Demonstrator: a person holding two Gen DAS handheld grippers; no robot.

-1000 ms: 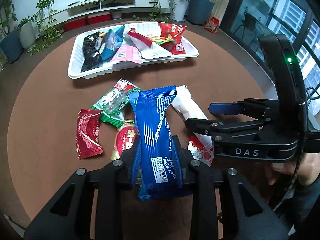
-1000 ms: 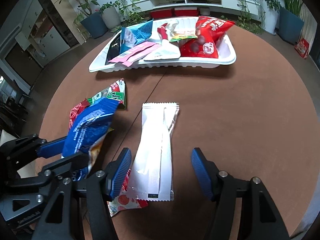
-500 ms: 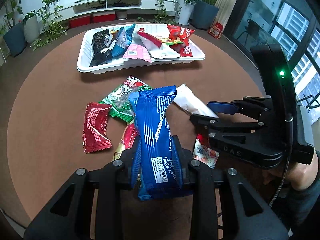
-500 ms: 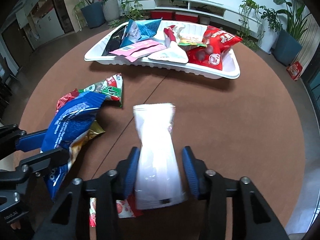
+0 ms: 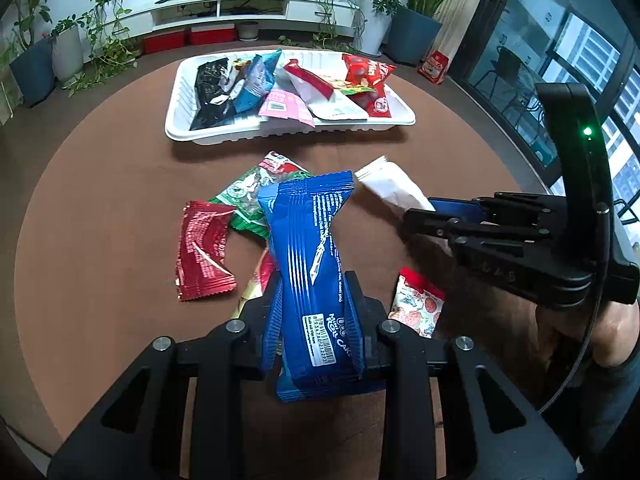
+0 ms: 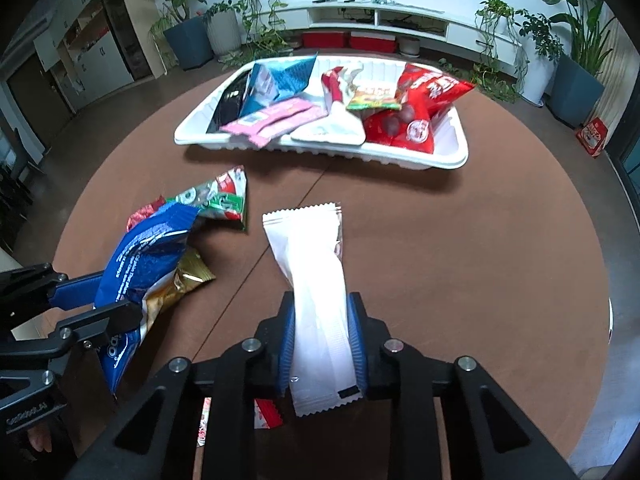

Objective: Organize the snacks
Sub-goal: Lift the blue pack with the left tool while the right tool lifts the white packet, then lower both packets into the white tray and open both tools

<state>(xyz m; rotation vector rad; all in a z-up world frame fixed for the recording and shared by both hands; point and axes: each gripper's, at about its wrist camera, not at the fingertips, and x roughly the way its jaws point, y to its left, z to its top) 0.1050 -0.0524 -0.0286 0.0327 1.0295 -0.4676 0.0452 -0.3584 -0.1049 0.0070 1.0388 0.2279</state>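
The left claw [image 5: 314, 316] is clamped on a blue roll-cake packet [image 5: 316, 248]; the right claw [image 6: 322, 336] is closing onto a white snack packet [image 6: 316, 280] above the table [image 6: 480, 260], near the filled white tray [image 6: 456, 152].

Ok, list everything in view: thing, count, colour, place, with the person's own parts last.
table: one, brown, round, under everything.
tray: one, white, far side of the table.
snacks in the tray: about six; black, light blue, pink, white with red, small green and yellow, red.
loose packets: four on the table; dark red, green, gold partly hidden, white with red print.
blue packet: one, held up between the left fingers.
white packet: one, between the right fingers.
plants: several, green, potted, along the far wall.
shelf: one, white, low, with red boxes under it.
left gripper: black, shut on the blue packet.
right gripper: black with blue pads, jaws closing on the white packet.
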